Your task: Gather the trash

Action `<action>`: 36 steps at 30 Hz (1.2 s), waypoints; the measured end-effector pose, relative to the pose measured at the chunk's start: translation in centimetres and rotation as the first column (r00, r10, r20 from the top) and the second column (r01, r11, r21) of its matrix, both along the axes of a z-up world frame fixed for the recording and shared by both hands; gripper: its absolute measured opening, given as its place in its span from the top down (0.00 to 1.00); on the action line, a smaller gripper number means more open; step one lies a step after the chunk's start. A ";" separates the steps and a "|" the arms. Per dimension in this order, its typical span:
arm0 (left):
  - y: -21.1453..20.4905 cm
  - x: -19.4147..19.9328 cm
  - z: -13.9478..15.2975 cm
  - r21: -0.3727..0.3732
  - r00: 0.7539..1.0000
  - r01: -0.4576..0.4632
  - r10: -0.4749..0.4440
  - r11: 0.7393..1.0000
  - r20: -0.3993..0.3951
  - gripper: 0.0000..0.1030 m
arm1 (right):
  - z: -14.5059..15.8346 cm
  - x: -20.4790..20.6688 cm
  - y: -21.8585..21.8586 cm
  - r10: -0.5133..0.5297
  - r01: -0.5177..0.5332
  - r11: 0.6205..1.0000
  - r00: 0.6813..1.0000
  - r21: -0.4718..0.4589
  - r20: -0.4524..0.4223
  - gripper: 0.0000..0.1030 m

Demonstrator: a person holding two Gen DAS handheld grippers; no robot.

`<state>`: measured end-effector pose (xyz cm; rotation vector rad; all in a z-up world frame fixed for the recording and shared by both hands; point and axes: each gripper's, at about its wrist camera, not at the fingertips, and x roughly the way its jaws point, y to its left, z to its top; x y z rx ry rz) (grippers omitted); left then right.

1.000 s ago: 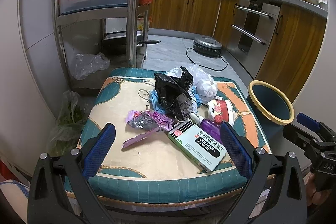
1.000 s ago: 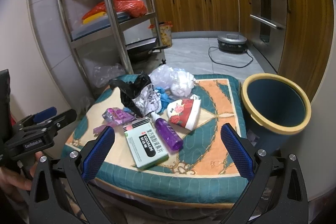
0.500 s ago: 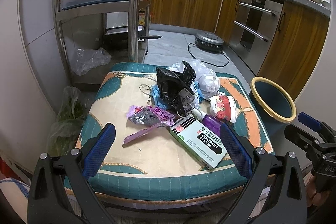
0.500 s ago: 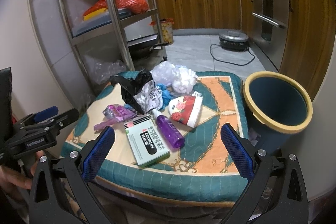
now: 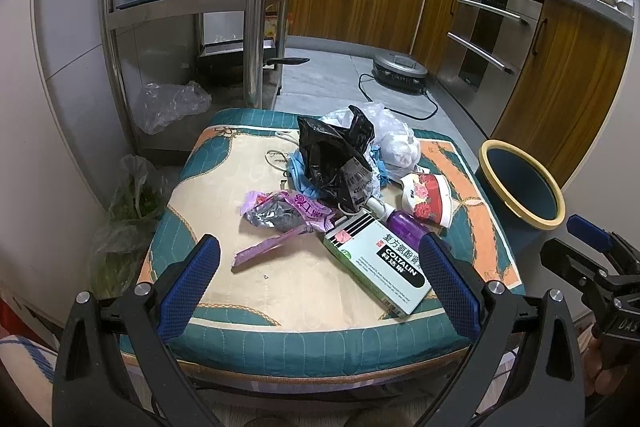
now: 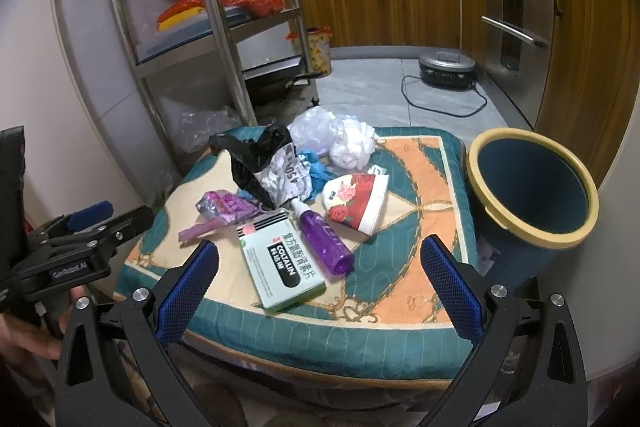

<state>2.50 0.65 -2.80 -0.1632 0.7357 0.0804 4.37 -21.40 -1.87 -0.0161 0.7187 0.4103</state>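
Metal shelf rack (image 6: 224,39) behind trash pile (image 6: 296,195)

The quilted cloth cushion (image 5: 280,287) looks soft and matt, its stitching raised in lines. On it, the black bag (image 5: 332,155) is thin crinkled plastic with a dull sheen, and the white bag (image 5: 396,143) behind it is filmy and translucent. The medicine box (image 5: 380,263) is smooth printed card; the purple bottle (image 6: 324,247) is glossy see-through plastic. The wrapper (image 5: 280,213) glints like foil. Beside the cushion's right edge, the bin (image 6: 532,183) is smooth matt plastic.
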 end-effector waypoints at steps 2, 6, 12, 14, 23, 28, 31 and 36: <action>0.0 0.0 0.0 -0.002 1.000 -0.002 0.002 1.000 -0.002 0.05 | 0.0 0.0 0.0 0.000 0.000 1.000 1.000 0.000 0.000 0.03; 0.1 0.0 -0.2 -0.005 1.000 -0.003 0.003 1.000 -0.008 0.05 | 0.0 0.0 0.0 0.000 0.000 1.000 1.000 0.000 -0.002 0.03; 0.1 0.1 -0.3 -0.005 1.000 0.001 -0.001 1.000 -0.011 0.05 | -0.2 0.1 0.0 -0.006 0.006 1.000 1.000 0.001 -0.020 0.03; 0.1 0.1 -0.4 -0.009 1.000 0.004 -0.005 1.000 -0.015 0.05 | -0.4 0.2 -0.1 -0.007 0.008 1.000 0.999 0.008 -0.045 0.03; 0.9 2.4 -1.2 -0.050 0.992 0.020 -0.026 0.999 -0.122 0.05 | -1.6 1.3 0.0 -0.016 0.016 1.000 0.988 -0.002 -0.153 0.03; 1.1 4.2 -2.6 -0.038 0.974 0.050 -0.057 0.998 -0.219 0.05 | -2.7 2.1 0.5 0.010 -0.013 1.000 0.974 -0.012 -0.225 0.03; 1.5 5.1 -3.2 -0.026 0.965 0.071 -0.075 0.997 -0.251 0.06 | -3.2 2.8 0.6 0.028 -0.030 1.000 0.965 -0.005 -0.259 0.03; 2.1 6.4 -4.2 0.000 0.952 0.097 -0.092 0.995 -0.291 0.13 | -4.0 4.8 0.7 0.050 -0.055 0.998 0.953 -0.011 -0.300 0.07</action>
